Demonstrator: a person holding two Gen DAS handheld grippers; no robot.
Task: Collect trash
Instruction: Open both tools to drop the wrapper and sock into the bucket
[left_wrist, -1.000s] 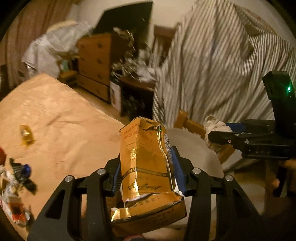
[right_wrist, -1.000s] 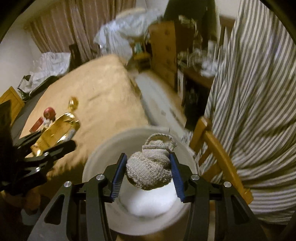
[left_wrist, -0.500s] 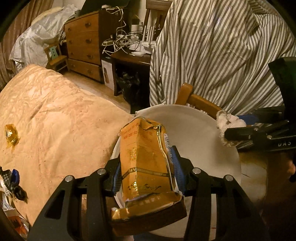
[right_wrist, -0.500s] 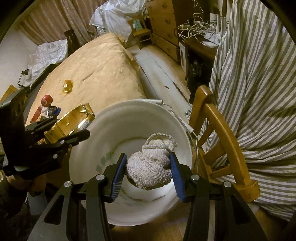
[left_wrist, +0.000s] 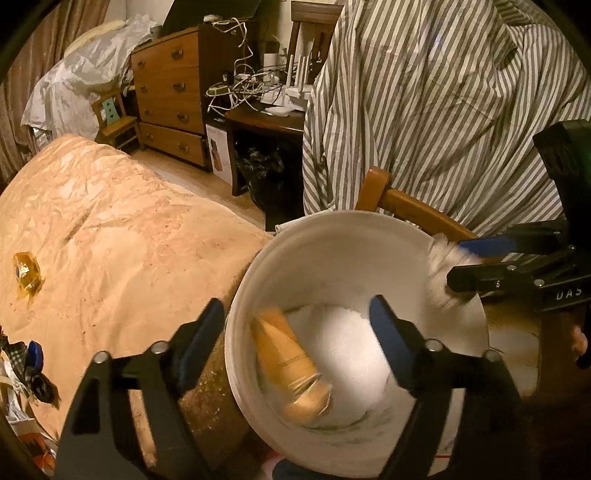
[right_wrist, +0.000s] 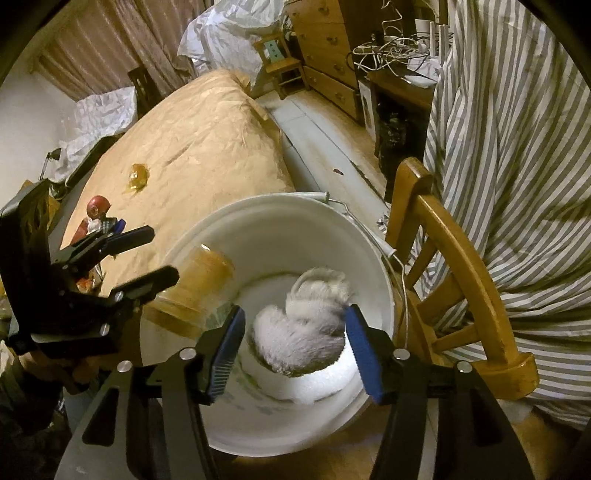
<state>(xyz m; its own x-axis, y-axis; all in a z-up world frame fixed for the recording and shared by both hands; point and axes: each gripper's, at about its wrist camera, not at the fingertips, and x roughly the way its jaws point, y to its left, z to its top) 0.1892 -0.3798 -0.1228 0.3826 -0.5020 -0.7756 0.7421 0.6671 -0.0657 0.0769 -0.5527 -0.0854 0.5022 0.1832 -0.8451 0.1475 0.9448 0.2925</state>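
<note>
Left claw just spread, carton loose inside my bucket; right claw just parted, sock unpinched; chair crowds rim.

The bucket stands on the floor between the bed on its left and the wooden chair on its right. Inside the bucket, the carton is at the left wall and the knitted sock is nearer the right. Behind the bucket stand the desk and chest of drawers; the wrapper lies on the bed, well left of the bucket.
</note>
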